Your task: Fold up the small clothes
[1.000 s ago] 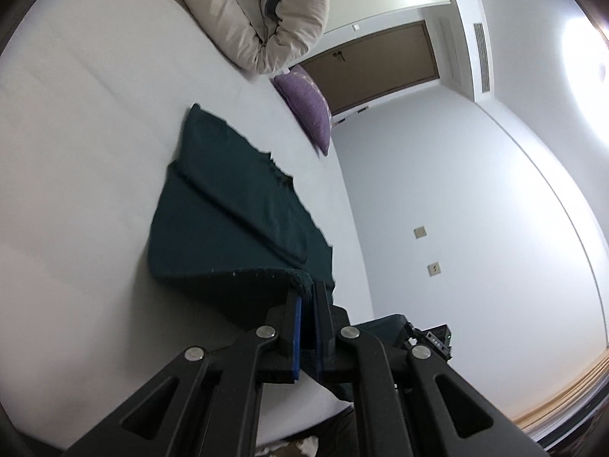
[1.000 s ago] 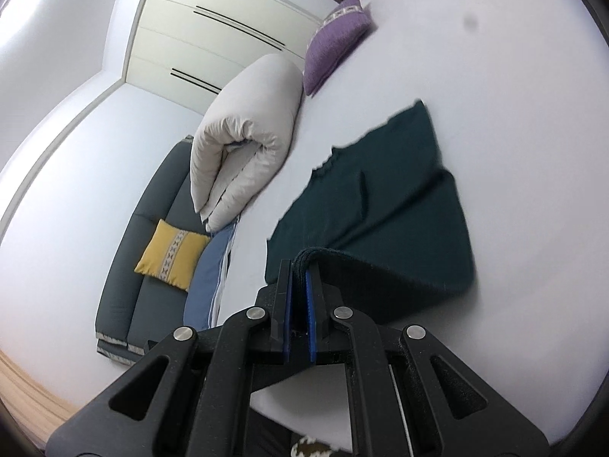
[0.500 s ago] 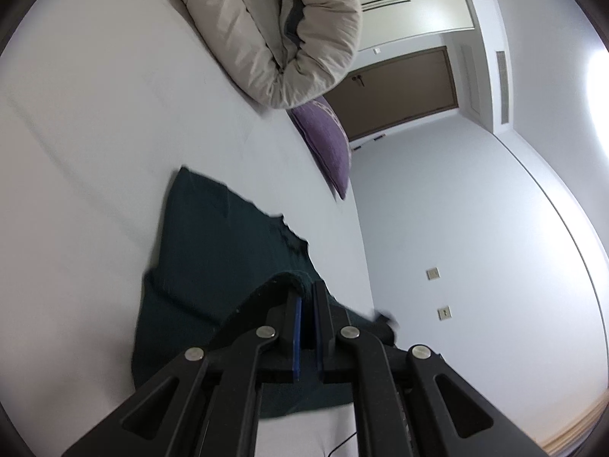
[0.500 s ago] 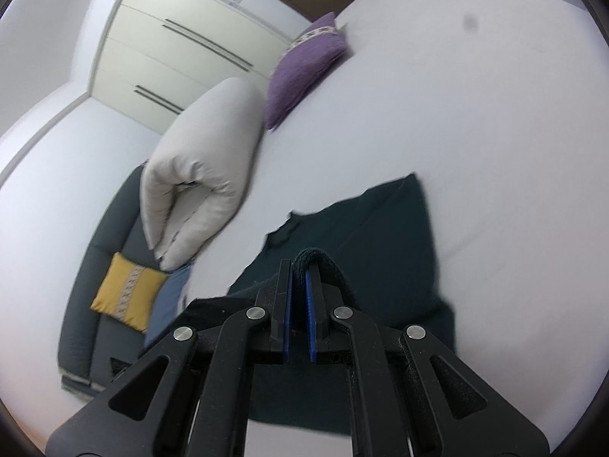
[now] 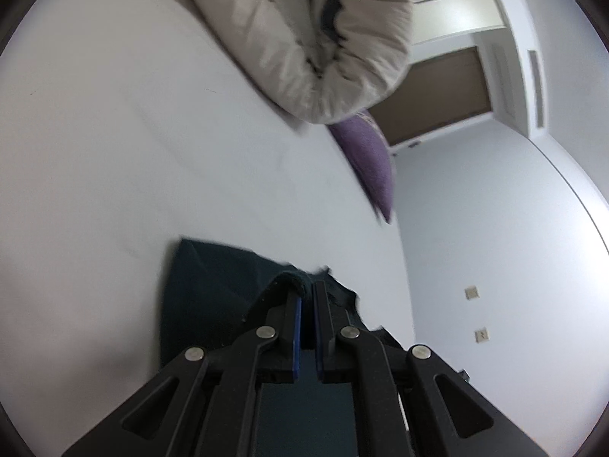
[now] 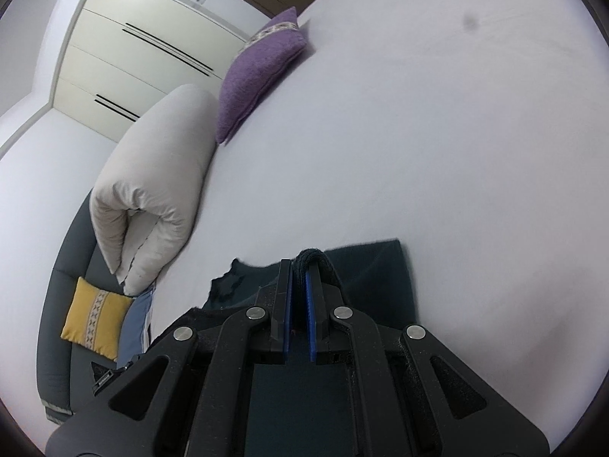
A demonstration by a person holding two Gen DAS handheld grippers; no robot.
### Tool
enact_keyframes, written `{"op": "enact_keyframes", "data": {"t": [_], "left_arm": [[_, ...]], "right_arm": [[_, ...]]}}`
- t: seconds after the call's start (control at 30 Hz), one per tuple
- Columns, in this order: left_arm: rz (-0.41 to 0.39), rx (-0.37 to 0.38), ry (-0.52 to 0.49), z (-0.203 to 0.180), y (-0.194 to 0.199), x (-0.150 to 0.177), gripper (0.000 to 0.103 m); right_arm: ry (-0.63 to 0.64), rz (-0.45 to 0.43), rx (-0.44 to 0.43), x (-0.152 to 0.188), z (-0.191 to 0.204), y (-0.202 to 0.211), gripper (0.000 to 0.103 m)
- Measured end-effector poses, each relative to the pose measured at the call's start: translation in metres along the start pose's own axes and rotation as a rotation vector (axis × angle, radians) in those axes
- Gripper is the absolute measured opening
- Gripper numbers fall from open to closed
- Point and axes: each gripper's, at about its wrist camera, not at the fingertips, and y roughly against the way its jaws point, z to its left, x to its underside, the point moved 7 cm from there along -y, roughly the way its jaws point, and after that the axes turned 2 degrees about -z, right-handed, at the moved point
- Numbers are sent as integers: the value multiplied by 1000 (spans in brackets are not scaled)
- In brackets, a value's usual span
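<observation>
1. Both grippers are pinching the same dark green garment (image 5: 213,297), one at each end of its near edge: the left gripper (image 5: 306,297) has its fingers clamped on a rolled lip of cloth at lower centre of its frame, and the right gripper (image 6: 299,272) is shut on a thick fold that bulges up between its blue pads.
2. Why two pinches at once? Holding both corners keeps the lifted edge straight, so my read is that it can be laid over the rest of the cloth as one even fold.
3. The garment lies on the bed (image 6: 418,133), low in both frames; the far part is flat on the white sheet while the gripped edge is raised and curled over the fingertips.
4. Look at the cloth: deep teal, matte, a knit-like texture at the gripped fold in the right view, with a ragged or notched outline (image 6: 228,282) at lower left centre there, possibly a neckline, though blur makes that hard to call.
5. The far edge in the right view runs fairly straight to a square corner (image 6: 396,245).
6. A rolled duvet (image 5: 316,38) and purple cushion (image 6: 262,72) sit well apart at the head of the bed, clear of the folding area.
</observation>
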Motion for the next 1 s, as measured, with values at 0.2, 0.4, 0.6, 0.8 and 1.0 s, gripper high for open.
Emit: {"op": "enact_keyframes", "data": {"t": [0.2, 0.4, 0.6, 0.8, 1.0], "left_arm": [[18, -94, 4, 24, -40, -13, 9], [5, -101, 60, 34, -49, -20, 55], [-39, -37, 28, 10, -25, -17, 57], [-33, -105, -127, -8, 11, 28, 57], [-27, -200, -219, 6, 44, 81, 57]], "right_arm": [[-17, 30, 52, -12, -15, -50, 9], [-26, -67, 76, -23, -31, -44, 34], [47, -70, 89, -9, -24, -13, 34], [233, -31, 120, 34, 0, 18, 34], [375, -15, 167, 83, 10, 47, 34]]}}
